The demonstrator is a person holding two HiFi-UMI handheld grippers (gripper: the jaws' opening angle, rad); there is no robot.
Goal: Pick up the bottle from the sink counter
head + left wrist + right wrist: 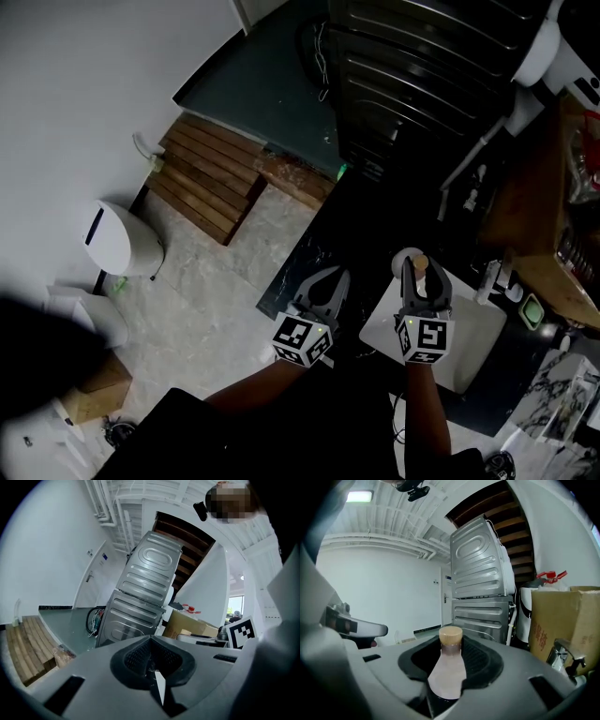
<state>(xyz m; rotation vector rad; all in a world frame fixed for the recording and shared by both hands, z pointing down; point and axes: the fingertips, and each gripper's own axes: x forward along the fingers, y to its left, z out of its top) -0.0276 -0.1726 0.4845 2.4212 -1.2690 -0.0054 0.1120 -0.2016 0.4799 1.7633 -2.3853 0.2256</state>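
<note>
Right gripper [451, 644] clamped on bottle [446, 672] (tan cap up); left gripper [151, 644] jaws together, empty.

The bottle [449, 667] stands between the jaws of the right gripper [413, 270], over the far corner of the sink [473, 352], with the left gripper [325, 278] just to its left. Beyond both, two machines [422, 66] stand stacked one on the other. Wooden slats [211, 173] lie on the floor to their left and a cardboard box [562, 620] stands to their right.
</note>
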